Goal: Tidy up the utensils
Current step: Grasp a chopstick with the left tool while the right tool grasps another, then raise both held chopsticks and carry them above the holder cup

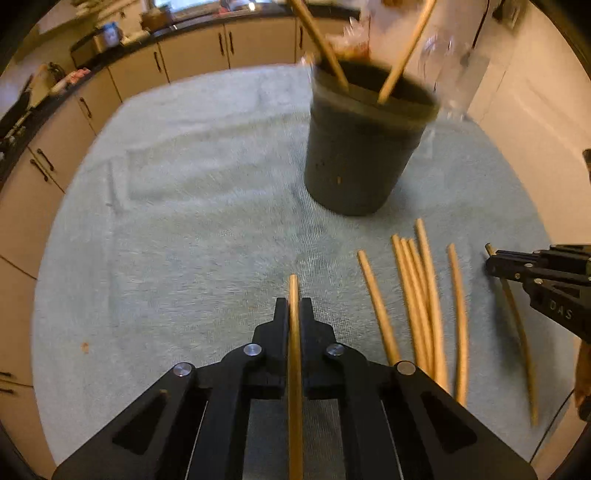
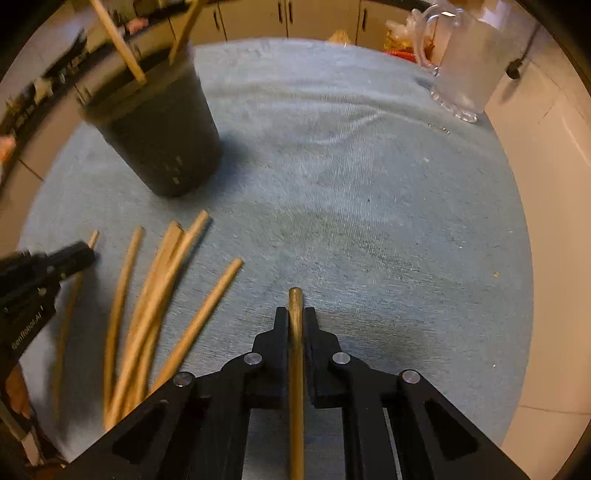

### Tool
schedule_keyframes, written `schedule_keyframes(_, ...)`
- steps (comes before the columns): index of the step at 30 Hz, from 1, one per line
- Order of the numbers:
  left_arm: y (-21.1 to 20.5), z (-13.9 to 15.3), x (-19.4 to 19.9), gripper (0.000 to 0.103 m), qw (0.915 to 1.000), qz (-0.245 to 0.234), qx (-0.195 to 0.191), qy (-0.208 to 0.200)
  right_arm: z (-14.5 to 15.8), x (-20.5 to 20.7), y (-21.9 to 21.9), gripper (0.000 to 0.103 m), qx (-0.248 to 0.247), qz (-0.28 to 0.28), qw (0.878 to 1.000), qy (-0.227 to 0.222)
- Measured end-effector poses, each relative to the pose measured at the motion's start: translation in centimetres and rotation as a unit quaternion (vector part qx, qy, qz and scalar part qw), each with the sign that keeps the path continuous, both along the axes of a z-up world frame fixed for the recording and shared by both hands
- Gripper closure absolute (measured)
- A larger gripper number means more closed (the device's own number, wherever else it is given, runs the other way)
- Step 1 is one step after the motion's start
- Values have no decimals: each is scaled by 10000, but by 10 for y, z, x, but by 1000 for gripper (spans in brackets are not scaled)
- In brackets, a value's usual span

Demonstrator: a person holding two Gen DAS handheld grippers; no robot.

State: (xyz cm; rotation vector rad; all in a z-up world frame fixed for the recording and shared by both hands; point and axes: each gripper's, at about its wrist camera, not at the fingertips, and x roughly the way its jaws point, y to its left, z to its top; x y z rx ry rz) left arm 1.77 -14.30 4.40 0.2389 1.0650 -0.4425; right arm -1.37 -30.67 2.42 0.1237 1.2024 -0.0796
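My left gripper (image 1: 294, 308) is shut on a wooden chopstick (image 1: 294, 295) that runs up between its fingers, tip pointing ahead. In the right wrist view my right gripper (image 2: 296, 317) is likewise shut on a chopstick (image 2: 296, 301). A dark grey utensil cup (image 1: 354, 147) stands on the pale blue towel (image 1: 184, 206) with two chopsticks (image 1: 402, 55) leaning in it; the same cup (image 2: 159, 133) shows at the upper left of the right wrist view. Several loose chopsticks (image 1: 424, 295) lie on the towel between the two grippers, seen again as a fan of chopsticks (image 2: 155, 295). The right gripper (image 1: 495, 264) shows at the right edge, the left gripper (image 2: 86, 254) at the left edge.
A clear glass pitcher (image 2: 465, 70) stands at the towel's far right corner, with plastic bags (image 2: 402, 33) behind it. Cream cabinets (image 1: 192, 48) with dark handles line the far side under a cluttered black counter. A white tiled wall (image 1: 535, 110) borders the right.
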Motion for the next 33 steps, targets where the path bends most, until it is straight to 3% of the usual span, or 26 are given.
schedule_keyframes(4, 12, 47, -27, 98, 9976, -22, -282, -631, 37, -26, -8, 95, 158, -132, 9978, -630)
schedule_keyframes(10, 36, 101, -77, 98, 9882, -2, -745, -1338, 104, -81, -3, 95, 131, -143, 9836, -1791)
schedule_keyframes(14, 56, 115, -118, 98, 9808, 34, -837, -1762, 131, -114, 2, 95, 166, -183, 9723, -2322)
schedule_keyframes(20, 75, 130, -154, 98, 9724, 46, -1079, -2068, 155, -157, 16, 95, 69, -296, 9508, -3084)
schedule_keyframes(26, 90, 146, -181, 98, 9616, 156, -1347, -2385, 170, -180, 21, 95, 114, -383, 9349, -3526)
schedule_keyframes(33, 89, 162, -177, 98, 9545, 116, -1635, -2490, 175, -171, 19, 95, 210, -456, 9281, -3689)
